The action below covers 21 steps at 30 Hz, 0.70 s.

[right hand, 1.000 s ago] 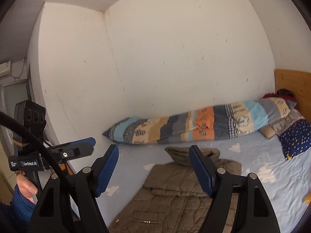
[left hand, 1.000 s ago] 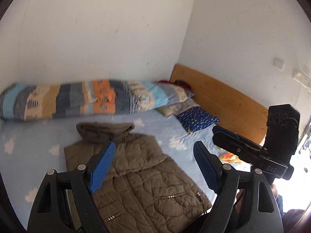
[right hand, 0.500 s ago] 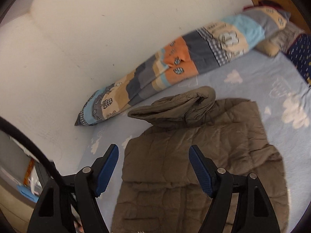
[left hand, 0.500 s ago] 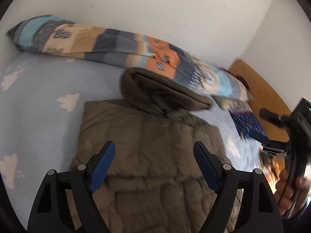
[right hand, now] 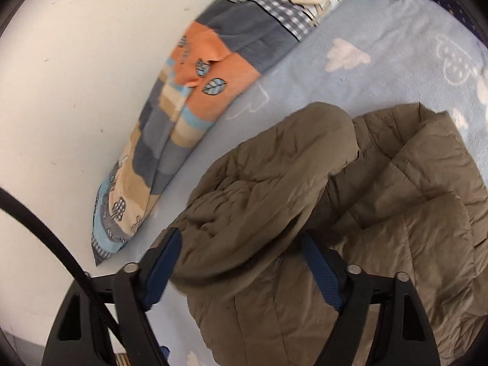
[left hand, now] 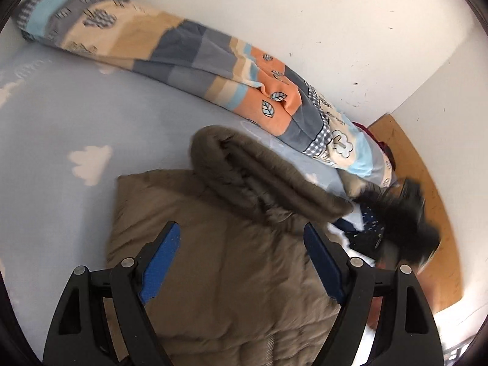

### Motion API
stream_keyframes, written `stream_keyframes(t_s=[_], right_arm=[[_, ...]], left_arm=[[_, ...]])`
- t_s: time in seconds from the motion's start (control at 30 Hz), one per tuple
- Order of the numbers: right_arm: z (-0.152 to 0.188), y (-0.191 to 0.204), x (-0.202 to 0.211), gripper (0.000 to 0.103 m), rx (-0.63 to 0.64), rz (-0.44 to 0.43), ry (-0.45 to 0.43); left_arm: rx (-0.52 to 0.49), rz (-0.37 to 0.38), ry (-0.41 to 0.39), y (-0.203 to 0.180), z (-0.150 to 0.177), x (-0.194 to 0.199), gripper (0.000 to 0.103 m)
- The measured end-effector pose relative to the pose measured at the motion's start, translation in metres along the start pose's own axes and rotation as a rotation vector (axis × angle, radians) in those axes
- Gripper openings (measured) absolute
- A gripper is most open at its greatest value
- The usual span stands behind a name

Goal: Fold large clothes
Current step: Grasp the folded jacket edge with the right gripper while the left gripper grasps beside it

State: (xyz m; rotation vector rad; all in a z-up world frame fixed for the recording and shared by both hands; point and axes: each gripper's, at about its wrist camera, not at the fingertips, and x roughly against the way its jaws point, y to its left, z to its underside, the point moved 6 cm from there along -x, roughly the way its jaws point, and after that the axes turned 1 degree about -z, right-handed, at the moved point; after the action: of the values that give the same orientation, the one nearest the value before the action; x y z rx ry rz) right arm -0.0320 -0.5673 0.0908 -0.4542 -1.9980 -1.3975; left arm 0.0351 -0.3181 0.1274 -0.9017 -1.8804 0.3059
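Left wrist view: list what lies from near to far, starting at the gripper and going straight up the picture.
left gripper → quilted brown jacket → jacket hood → cloud-print blue sheet → rolled patchwork quilt → white wall

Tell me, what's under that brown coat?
The coat lies on a light blue sheet with white clouds, which shows all around it. Whatever sits directly beneath the coat is covered, so I cannot tell if anything else is there.
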Motion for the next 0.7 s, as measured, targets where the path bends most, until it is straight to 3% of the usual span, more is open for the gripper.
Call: stream_keyframes(t_s=[0.03,0.07,0.2,0.3,0.43,0.47,0.5,0.53,0.57,0.7], right_arm=[[-0.001,0.000,-0.002,0.031,0.024,0.022,0.007],[-0.001,-0.002,0.000,0.021,0.042,0.040,-0.001],[0.011,0.003,0.012,0.016,0.167,0.044,-0.048],[0.017,0.003,0.018,0.015,0.213,0.021,-0.049],[0.017,-0.005,0.034,0.015,0.223,-0.025,-0.054],[0.016,-0.007,0.037,0.015,0.225,-0.033,-0.052],[0.016,-0.008,0.039,0.015,0.229,-0.038,-0.045],[0.015,-0.009,0.041,0.015,0.230,-0.040,-0.042],[0.015,-0.010,0.044,0.015,0.230,-0.041,-0.045],[0.015,-0.006,0.061,0.015,0.247,-0.061,-0.052]], left_arm=[[0.014,-0.001,0.008,-0.003,-0.007,-0.004,0.082],[0.029,0.004,0.020,-0.004,-0.015,-0.012,0.082],[0.115,0.002,0.096,-0.006,-0.035,-0.051,0.083],[0.183,-0.020,0.160,-0.004,-0.030,-0.079,0.083],[0.228,-0.004,0.151,-0.002,-0.022,-0.100,0.082],[0.236,0.023,0.137,-0.002,-0.021,-0.101,0.078],[0.234,0.047,0.126,-0.005,-0.018,-0.101,0.055],[0.219,0.050,0.129,-0.007,-0.017,-0.101,0.023],[0.191,0.052,0.134,-0.012,-0.014,-0.098,0.018],[0.094,0.048,0.081,-0.035,-0.016,-0.067,0.018]])
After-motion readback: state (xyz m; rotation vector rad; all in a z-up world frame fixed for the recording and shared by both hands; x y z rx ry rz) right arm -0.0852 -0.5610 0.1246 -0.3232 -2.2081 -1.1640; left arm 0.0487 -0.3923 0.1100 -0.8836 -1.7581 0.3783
